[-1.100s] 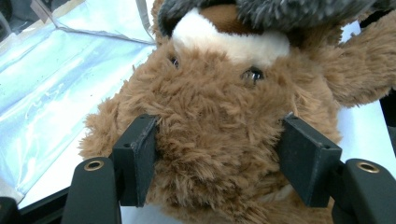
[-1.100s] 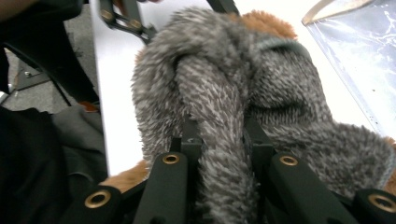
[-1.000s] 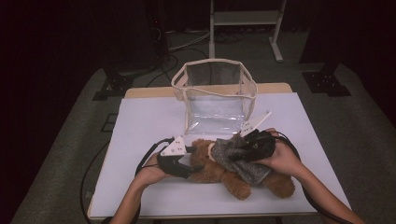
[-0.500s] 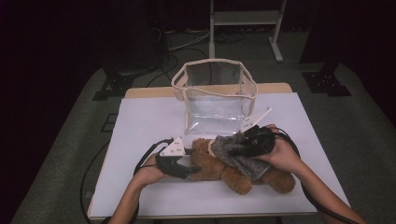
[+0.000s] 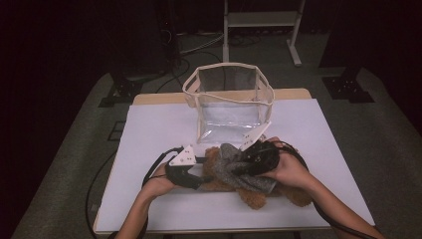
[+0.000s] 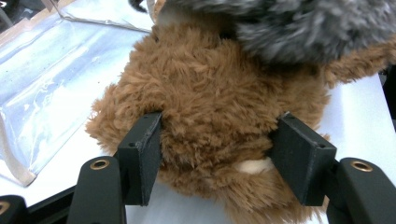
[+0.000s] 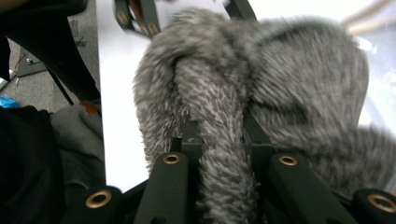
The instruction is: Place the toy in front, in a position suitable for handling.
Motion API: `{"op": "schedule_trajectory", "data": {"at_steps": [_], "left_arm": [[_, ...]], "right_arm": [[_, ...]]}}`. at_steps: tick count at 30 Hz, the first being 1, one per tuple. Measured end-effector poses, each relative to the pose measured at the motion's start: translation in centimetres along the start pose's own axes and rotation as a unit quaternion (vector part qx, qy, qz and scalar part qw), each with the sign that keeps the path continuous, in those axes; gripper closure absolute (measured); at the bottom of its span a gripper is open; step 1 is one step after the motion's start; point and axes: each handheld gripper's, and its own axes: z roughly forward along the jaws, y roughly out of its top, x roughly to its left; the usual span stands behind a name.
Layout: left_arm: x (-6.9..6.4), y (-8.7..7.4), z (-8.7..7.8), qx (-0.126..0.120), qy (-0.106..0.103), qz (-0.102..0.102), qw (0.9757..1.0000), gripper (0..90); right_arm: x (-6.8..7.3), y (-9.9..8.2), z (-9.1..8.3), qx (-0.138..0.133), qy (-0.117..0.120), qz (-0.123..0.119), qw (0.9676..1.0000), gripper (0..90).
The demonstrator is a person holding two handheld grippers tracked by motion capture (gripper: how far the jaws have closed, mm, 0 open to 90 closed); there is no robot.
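A brown plush teddy bear (image 5: pixel 254 196) lies on the white table near its front edge, with a grey fuzzy garment (image 5: pixel 230 155) draped over its middle. My left gripper (image 5: pixel 203 173) comes in from the left. In the left gripper view its pads (image 6: pixel 140 156) press into the fur of the bear's head (image 6: pixel 210 102). These jaws have just been closing, with the head between them. My right gripper (image 5: pixel 240 167) reaches in from the right. It is shut on a bunched fold of the grey garment (image 7: pixel 289 84), which runs up between its fingers (image 7: pixel 187 140).
A clear plastic bag with cream trim (image 5: pixel 229 99) stands open-topped just behind the bear. The white table top (image 5: pixel 149 129) is bare to the left and right. Cables trail from both grippers over the front edge. Dark floor and stand legs lie beyond.
My right gripper has shifted a little to the left with the grey garment, which now lies further over the bear. The left hand has stayed where it was on the bear's head.
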Motion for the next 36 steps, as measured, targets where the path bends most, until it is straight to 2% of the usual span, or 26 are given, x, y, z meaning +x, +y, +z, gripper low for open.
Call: {"op": "schedule_trajectory", "data": {"at_steps": [4, 8, 10, 11, 12, 15, 17, 20, 21, 23, 26, 29, 30, 32, 36], "left_arm": [[0.0, 0.0, 0.2, -0.001, -0.007, -0.005, 1.0000, 36.7], [-0.1, 0.0, 0.3, 0.003, -0.012, -0.003, 0.9999, 36.7], [-0.2, 0.0, 0.3, 0.004, -0.015, -0.002, 0.9999, 36.7], [-0.3, 0.0, 0.3, 0.008, -0.018, 0.003, 0.9998, 36.7], [-0.3, 0.1, 0.3, 0.008, -0.017, 0.005, 0.9998, 36.6], [-0.3, 0.1, 0.1, -0.001, -0.006, 0.005, 1.0000, 33.8], [-0.1, 0.2, 0.2, -0.011, -0.002, -0.005, 0.9999, 33.5], [-0.3, 0.2, 0.5, -0.008, -0.010, -0.002, 0.9999, 34.6], [-0.4, 0.2, 0.5, -0.006, -0.017, 0.005, 0.9998, 35.2], [-0.7, 0.2, 0.6, -0.003, -0.027, 0.009, 0.9996, 35.5], [-0.7, 0.4, 0.3, 0.002, -0.026, 0.018, 0.9995, 35.2], [-0.5, 0.5, -0.1, -0.024, -0.010, 0.010, 0.9996, 30.2], [-0.5, 0.7, -0.1, -0.027, -0.013, 0.005, 0.9995, 28.9], [-0.7, 0.9, 0.2, -0.023, -0.021, 0.011, 0.9995, 28.1], [-1.2, 0.8, 0.7, -0.014, -0.031, 0.012, 0.9993, 32.9]], "right_arm": [[-0.9, -1.1, -1.2, -0.011, -0.006, 0.013, 0.9998, 74.9], [-1.4, -0.8, -2.3, -0.027, -0.026, 0.023, 0.9990, 74.9], [-1.6, -0.7, -2.4, -0.031, -0.028, 0.028, 0.9987, 75.0], [-2.2, -0.8, -2.3, -0.034, -0.027, 0.037, 0.9984, 74.9], [-2.3, -0.9, -2.1, -0.033, -0.019, 0.042, 0.9984, 74.9], [-2.1, -1.0, -1.8, -0.029, -0.024, 0.030, 0.9988, 74.9], [-1.9, -0.6, -2.6, -0.041, -0.034, 0.024, 0.9983, 74.9], [-2.3, 0.0, -3.0, -0.052, -0.036, 0.029, 0.9975, 74.9], [-2.5, 0.4, -2.9, -0.055, -0.036, 0.031, 0.9973, 74.9], [-3.4, 1.2, -2.3, -0.046, -0.042, 0.026, 0.9977, 74.9], [-4.4, 2.0, -0.9, -0.036, -0.030, 0.044, 0.9979, 74.9], [-4.5, 1.6, 0.2, -0.025, -0.021, 0.045, 0.9985, 75.2], [-4.4, 1.4, 0.3, -0.026, -0.013, 0.043, 0.9987, 75.4], [-4.0, 0.9, 0.0, -0.026, 0.011, 0.050, 0.9983, 75.4], [-3.6, 0.8, -0.5, -0.027, 0.005, 0.043, 0.9987, 75.4]]}}
